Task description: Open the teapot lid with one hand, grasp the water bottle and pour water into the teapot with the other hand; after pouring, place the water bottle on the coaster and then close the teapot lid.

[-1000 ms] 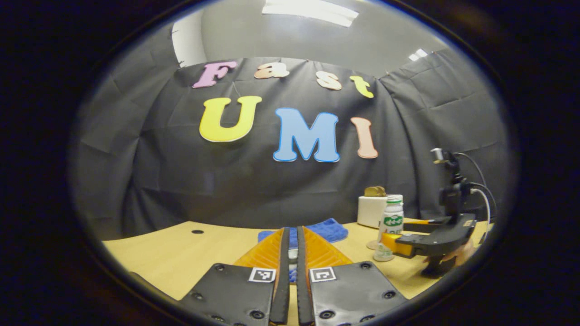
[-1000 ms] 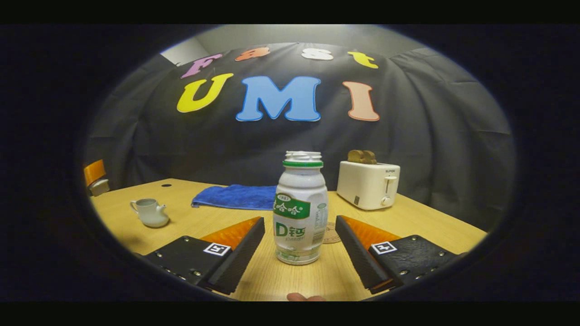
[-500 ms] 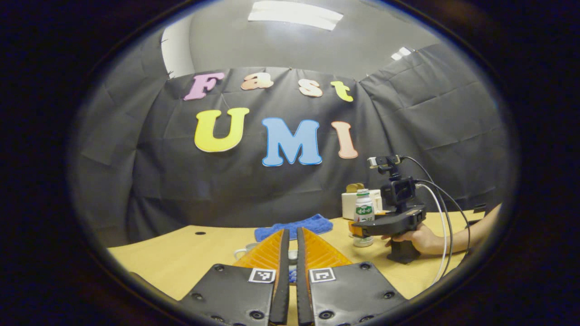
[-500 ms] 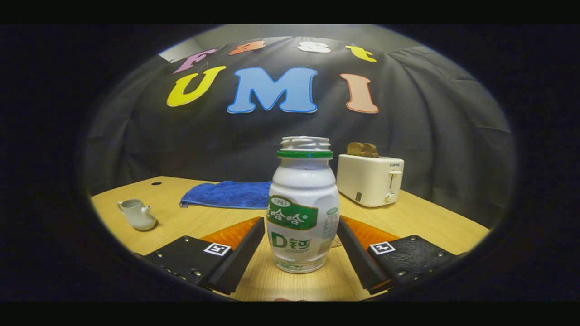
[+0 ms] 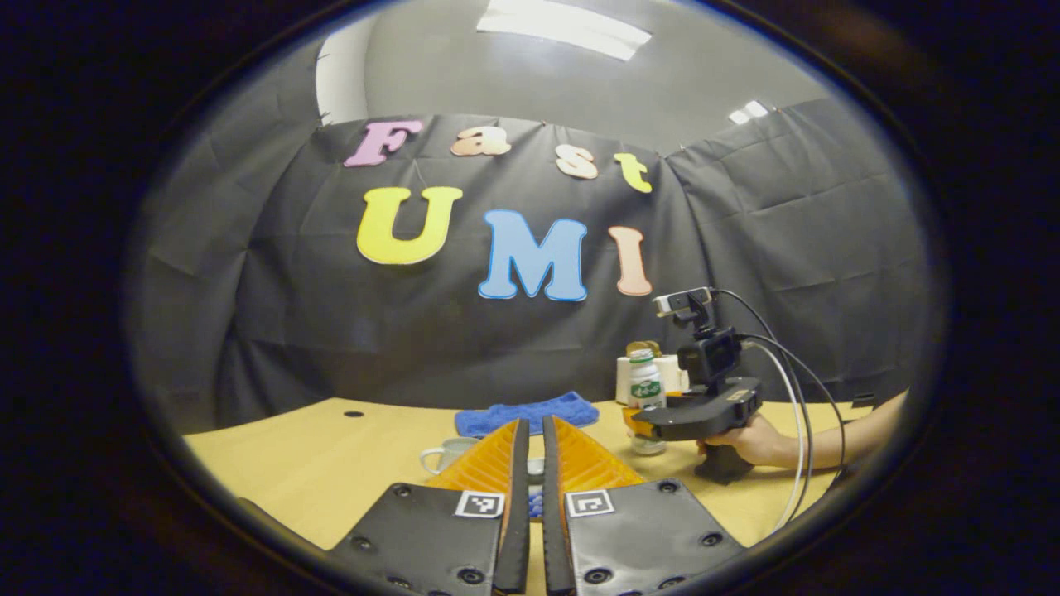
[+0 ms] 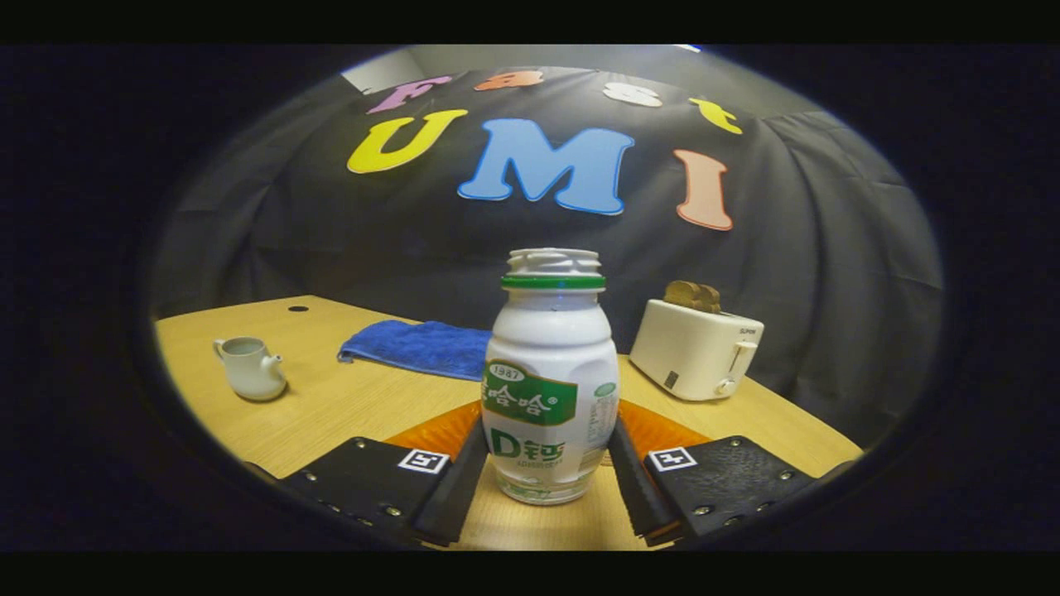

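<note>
Right gripper [image 6: 550, 463]: clamped on water bottle [image 6: 549, 377].
Left gripper [image 5: 530, 472]: closed; lid unseen.
Teapot [image 6: 249, 368]: far left, uncovered.

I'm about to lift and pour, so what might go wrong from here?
The water bottle has no cap and sits between the right gripper's jaws, so a jerky lift or early tilt may spill water on the table. The teapot is small with a narrow opening, so the stream may miss. The blue towel and toaster stand near the swing path.
</note>
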A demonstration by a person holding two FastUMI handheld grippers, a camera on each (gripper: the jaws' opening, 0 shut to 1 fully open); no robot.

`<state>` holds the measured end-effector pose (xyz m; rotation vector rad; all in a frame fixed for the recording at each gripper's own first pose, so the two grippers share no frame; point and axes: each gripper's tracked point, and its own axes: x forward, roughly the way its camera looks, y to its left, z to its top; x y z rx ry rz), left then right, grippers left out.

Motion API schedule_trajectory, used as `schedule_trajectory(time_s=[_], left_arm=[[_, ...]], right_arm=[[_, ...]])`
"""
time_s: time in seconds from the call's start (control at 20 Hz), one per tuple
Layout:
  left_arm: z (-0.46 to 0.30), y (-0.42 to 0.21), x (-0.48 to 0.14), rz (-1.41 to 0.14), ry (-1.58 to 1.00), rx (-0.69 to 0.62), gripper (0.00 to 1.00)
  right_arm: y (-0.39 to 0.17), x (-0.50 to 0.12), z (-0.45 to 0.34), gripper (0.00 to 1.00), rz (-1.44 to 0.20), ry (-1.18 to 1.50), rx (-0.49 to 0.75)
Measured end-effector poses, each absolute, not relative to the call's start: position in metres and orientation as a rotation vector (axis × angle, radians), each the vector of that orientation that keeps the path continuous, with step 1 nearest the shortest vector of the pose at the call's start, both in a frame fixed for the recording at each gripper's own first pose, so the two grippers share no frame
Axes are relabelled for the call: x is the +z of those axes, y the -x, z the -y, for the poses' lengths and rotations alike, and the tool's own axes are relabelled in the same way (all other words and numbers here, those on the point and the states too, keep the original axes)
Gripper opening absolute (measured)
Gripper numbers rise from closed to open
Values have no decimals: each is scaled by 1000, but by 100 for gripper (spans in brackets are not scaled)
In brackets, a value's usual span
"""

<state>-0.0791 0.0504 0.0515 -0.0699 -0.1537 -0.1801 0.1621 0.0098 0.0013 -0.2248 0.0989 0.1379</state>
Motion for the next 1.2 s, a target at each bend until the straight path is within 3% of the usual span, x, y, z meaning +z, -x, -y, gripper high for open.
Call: schedule_trajectory(time_s=[0.15,0.2,0.25,0.6,0.7,0.85,0.9,1.0,1.2], left_arm=[[-67,86,52,160,76,-151,10],[-72,88,51,162,79,-138,17],[-77,90,48,159,85,-127,17],[-97,96,47,169,76,-81,10],[-97,96,47,169,72,-81,13],[-98,97,49,173,67,-79,10],[-99,97,50,176,63,-76,17],[-101,98,50,182,54,-69,13],[-104,96,47,172,51,-61,17]], right_arm=[[-163,1,-25,73,-108,265,163],[-164,2,-28,73,-108,278,168],[-165,3,-31,73,-104,294,168],[-172,4,-54,73,-122,478,198],[-174,6,-62,73,-116,542,209],[-173,2,-74,73,-116,611,232],[-174,1,-77,73,-115,623,241],[-176,0,-82,73,-109,656,246],[-174,0,-100,73,-80,773,252]])
